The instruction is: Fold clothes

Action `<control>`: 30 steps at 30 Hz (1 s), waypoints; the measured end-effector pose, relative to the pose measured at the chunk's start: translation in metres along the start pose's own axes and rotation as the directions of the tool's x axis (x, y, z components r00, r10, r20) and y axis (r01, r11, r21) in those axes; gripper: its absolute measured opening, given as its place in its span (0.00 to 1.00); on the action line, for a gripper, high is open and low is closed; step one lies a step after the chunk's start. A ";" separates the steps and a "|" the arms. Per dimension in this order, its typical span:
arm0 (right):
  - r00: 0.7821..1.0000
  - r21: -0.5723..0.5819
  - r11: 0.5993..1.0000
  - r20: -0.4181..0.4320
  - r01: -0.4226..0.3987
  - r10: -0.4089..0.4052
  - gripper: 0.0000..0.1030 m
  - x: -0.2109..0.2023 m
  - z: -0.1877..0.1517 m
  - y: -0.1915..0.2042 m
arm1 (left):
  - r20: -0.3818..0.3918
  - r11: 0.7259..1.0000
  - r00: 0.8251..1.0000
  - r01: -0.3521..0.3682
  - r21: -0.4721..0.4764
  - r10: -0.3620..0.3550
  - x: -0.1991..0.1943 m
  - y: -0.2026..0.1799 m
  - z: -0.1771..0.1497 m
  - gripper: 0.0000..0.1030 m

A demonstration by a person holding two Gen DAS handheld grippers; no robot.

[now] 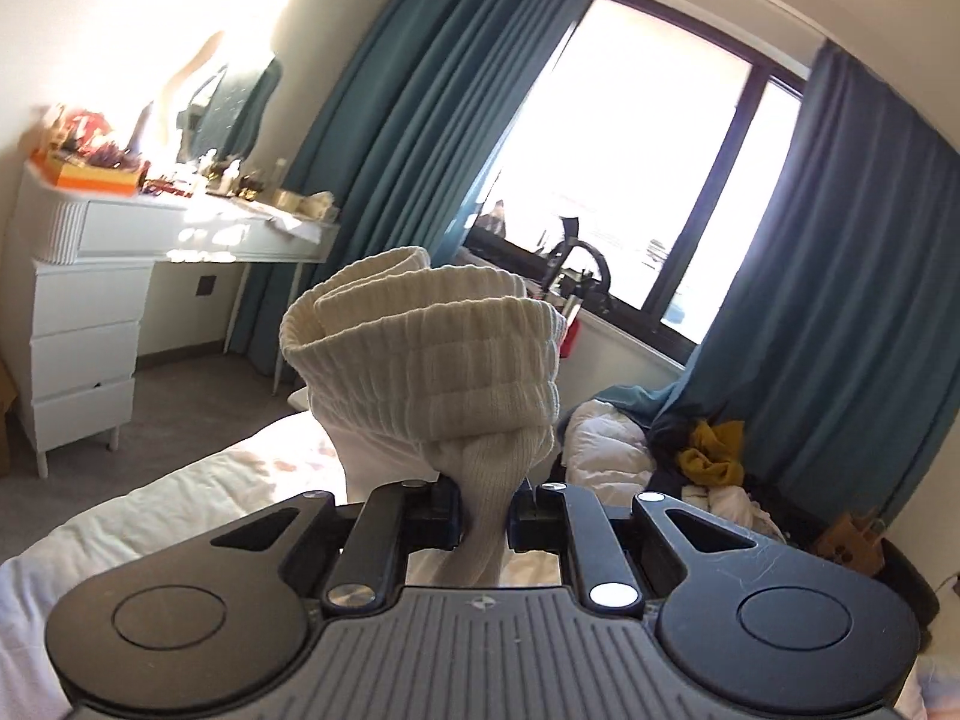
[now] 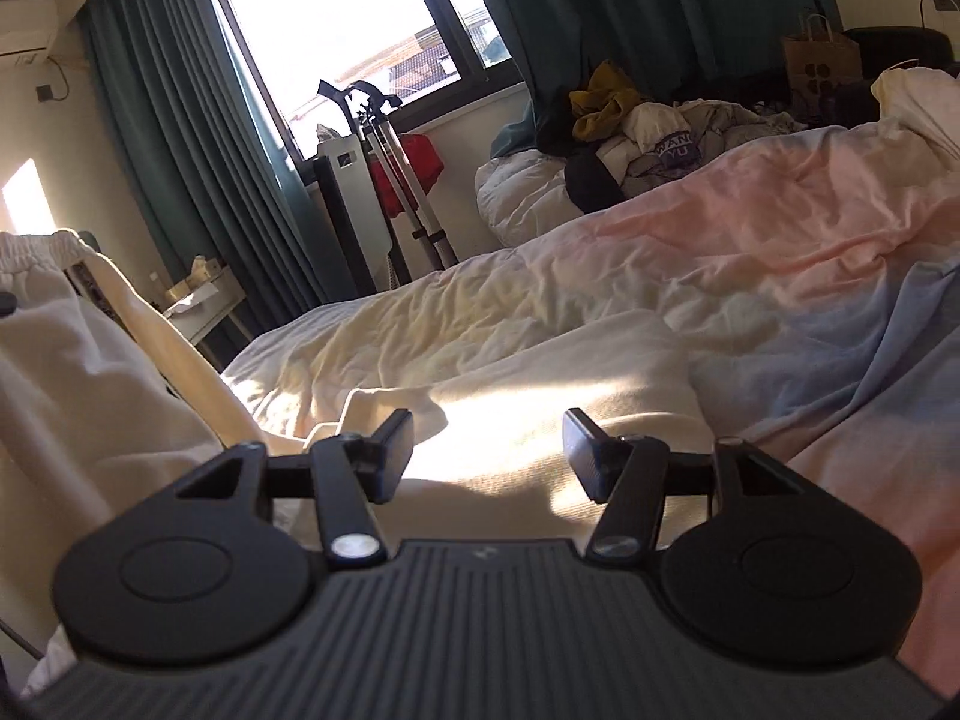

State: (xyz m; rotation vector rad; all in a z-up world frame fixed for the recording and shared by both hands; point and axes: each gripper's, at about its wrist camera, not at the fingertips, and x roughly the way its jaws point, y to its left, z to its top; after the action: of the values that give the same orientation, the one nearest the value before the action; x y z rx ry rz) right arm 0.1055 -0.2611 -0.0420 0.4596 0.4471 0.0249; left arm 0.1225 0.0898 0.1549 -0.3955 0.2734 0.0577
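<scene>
The left gripper (image 1: 485,519) has its fingers (image 1: 433,513) clenched on a cream garment (image 1: 420,360), pinching a bunched, ribbed neck of the knit fabric between them. Above and ahead of the fingertips the fabric widens into a thick ribbed cuff or hem that stands up in front of the lens, folded over on itself. A further length of the same cloth hangs down below the fingers, toward the bed (image 1: 150,516).

Beyond the fingers to the left stands a white counter (image 1: 198,228) with drawers, cluttered with small items that are too blurred to name. Straight ahead and to the right are a bright window (image 1: 630,138) and teal curtains (image 1: 396,108). Low on the right of the fingers lies a pile of clothes (image 1: 714,456) with a mustard-yellow piece on top.

The right gripper (image 2: 487,450) is released, its fingers (image 2: 393,444) spread wide with nothing between them. It hovers just above a pale folded cloth (image 2: 540,384) lying on the rumpled bed, sunlit directly ahead of the fingertips. To the left of the fingers hangs cream cloth with an elastic waistband (image 2: 42,252), raised off the bed; whether it is the piece the left gripper holds cannot be told. Far ahead on the right, past the bedding, sits a paper bag (image 2: 819,66).
</scene>
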 end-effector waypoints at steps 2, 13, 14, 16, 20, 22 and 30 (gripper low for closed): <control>1.000 0.034 0.999 -0.006 -0.001 0.001 0.56 -0.015 0.016 -0.017 | -0.001 0.998 1.000 0.026 0.057 -0.026 0.002 -0.036 -0.017 0.13; 0.998 0.280 0.959 0.059 -0.034 0.018 0.57 -0.064 0.065 -0.138 | -0.167 0.907 0.973 0.209 0.364 -0.157 0.029 -0.199 -0.201 0.13; 0.998 0.304 0.951 0.048 -0.049 0.036 0.57 -0.061 0.065 -0.145 | -0.199 0.888 0.968 0.225 0.402 -0.155 0.030 -0.206 -0.221 0.12; 0.997 0.322 0.943 0.014 -0.077 0.077 0.57 -0.053 0.062 -0.152 | -0.250 0.851 0.958 0.247 0.463 -0.142 0.033 -0.215 -0.256 0.12; 0.989 0.352 0.928 -0.037 -0.121 0.143 0.57 -0.036 0.058 -0.158 | -0.232 0.781 0.962 0.257 0.569 -0.147 0.031 -0.220 -0.291 0.13; 0.982 0.371 0.917 -0.061 -0.144 0.179 0.57 -0.027 0.056 -0.161 | -0.243 0.766 0.957 0.275 0.580 -0.159 0.035 -0.214 -0.291 0.16; 0.939 0.461 0.865 -0.161 -0.200 0.303 0.57 0.024 0.058 -0.151 | -0.330 0.637 0.928 0.360 0.681 -0.172 0.030 -0.169 -0.287 0.59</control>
State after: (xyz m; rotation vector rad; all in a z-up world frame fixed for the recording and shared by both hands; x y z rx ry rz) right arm 0.1405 -0.4183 -0.0714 0.9694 0.6209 0.2392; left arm 0.0977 -0.1776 -0.0451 0.3850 0.4456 -0.3990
